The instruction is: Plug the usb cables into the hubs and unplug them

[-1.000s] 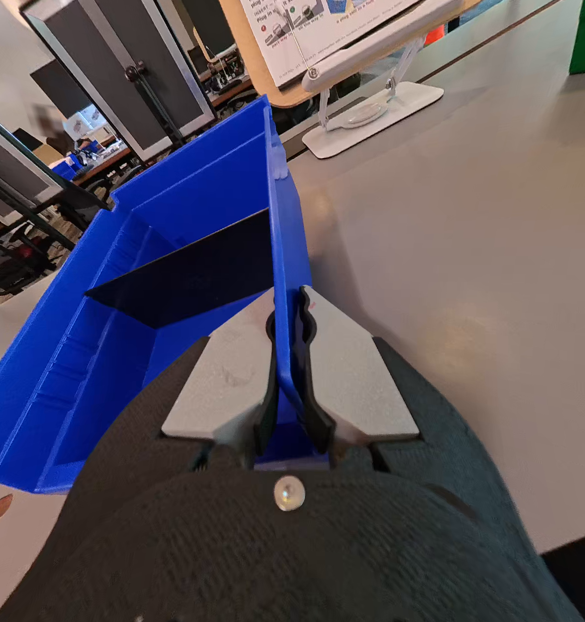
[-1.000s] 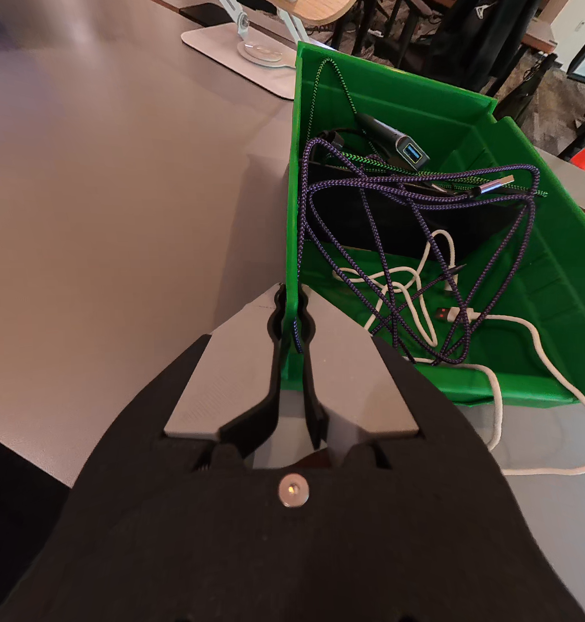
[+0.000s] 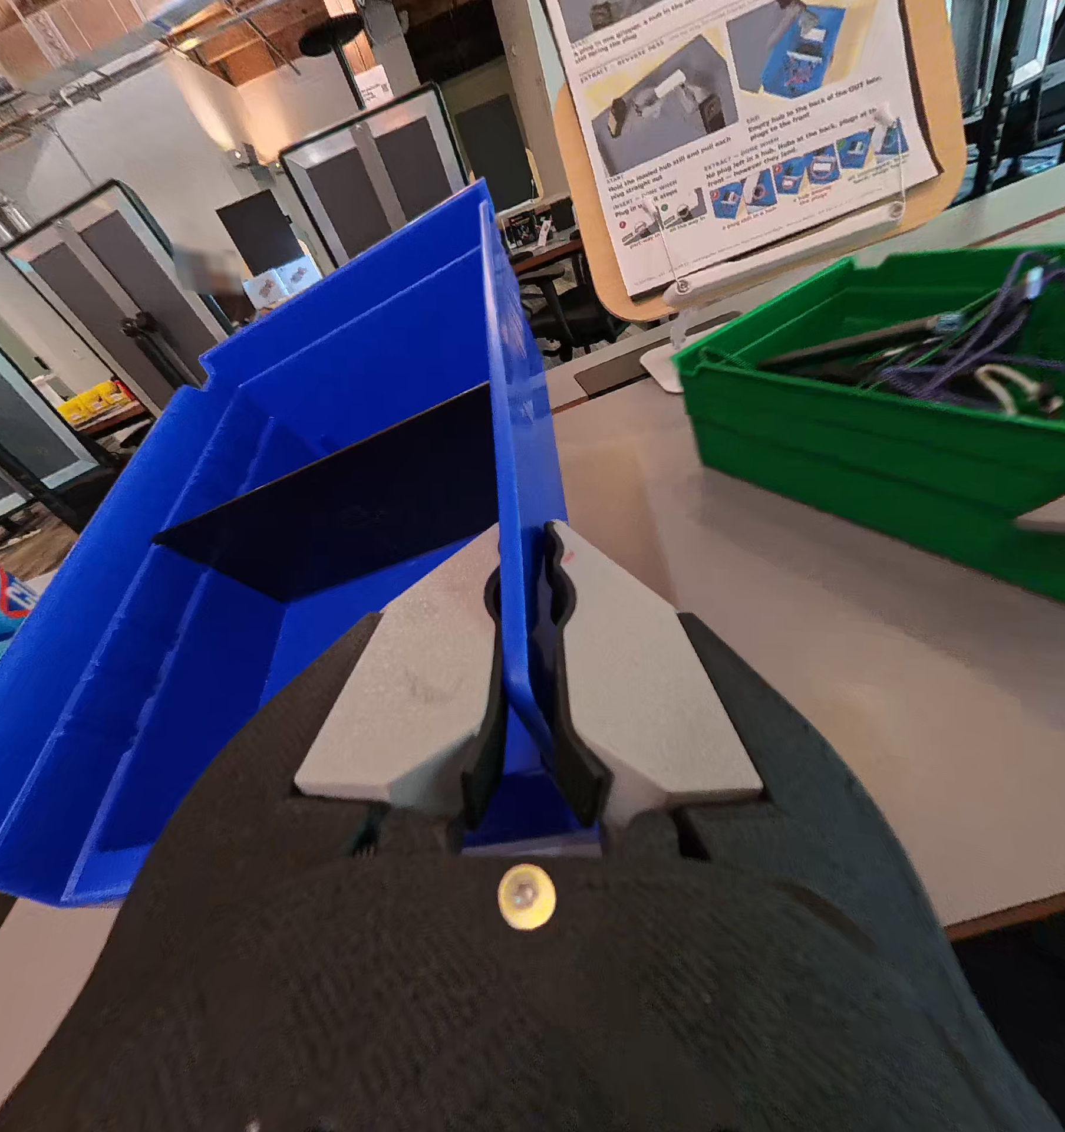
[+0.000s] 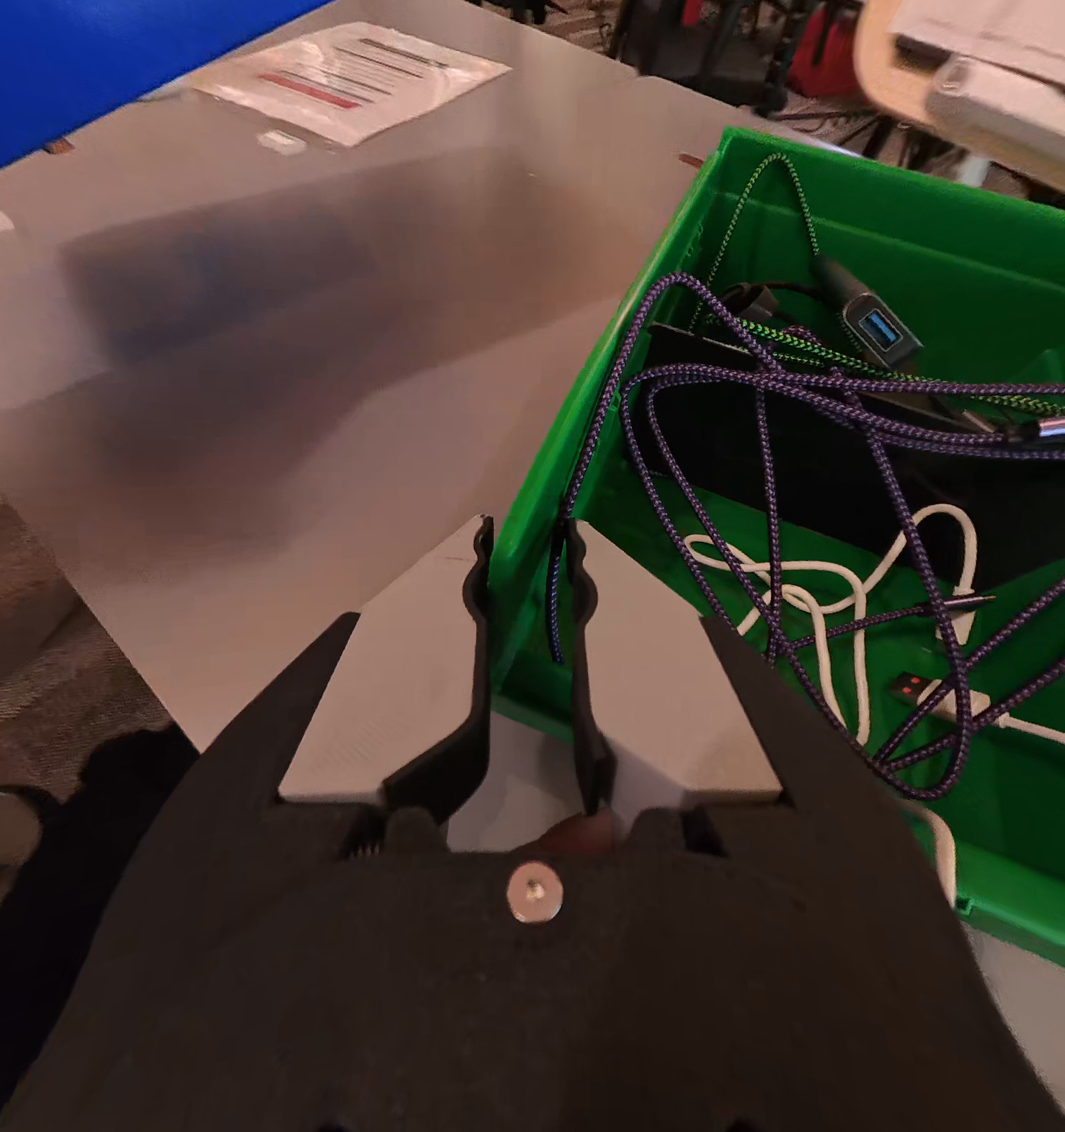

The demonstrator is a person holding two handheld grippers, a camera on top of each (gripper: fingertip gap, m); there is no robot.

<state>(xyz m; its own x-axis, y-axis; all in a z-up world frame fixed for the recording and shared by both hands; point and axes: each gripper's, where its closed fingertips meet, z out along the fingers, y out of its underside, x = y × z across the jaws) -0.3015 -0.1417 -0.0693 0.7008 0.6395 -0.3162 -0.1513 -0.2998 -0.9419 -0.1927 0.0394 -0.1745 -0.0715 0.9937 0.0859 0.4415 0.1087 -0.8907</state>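
Left wrist view: the left tongs (image 3: 520, 554) are clamped on the right side wall of the blue bin (image 3: 309, 441), 1 finger inside the bin and 1 outside, the wall running straight up between them. The tongs point forward and slightly upward, so the room behind shows over the bin's rim. A dark divider (image 3: 346, 508) crosses the bin's interior. To the right, well apart on the grey counter (image 3: 762, 674), stands the green bin (image 3: 872, 465) with cables in it, and behind it a tilted instruction board (image 3: 744, 141) on a white stand.

Right wrist view: the right tongs (image 4: 527, 539) straddle the left wall of the green bin (image 4: 579, 465), the left finger outside against the wall, the right finger inside; the gap is narrow and they appear closed on the wall, with a strand of the purple braided cable (image 4: 762, 380) hanging between wall and inner finger. Only this view shows the bin's contents plainly: the purple cable's loops, a white cable (image 4: 823, 588), a green braided cable (image 4: 793, 177), and a grey USB hub (image 4: 879, 324) with a blue port toward the far end. A printed sheet (image 4: 352, 79) lies on the counter farther off.
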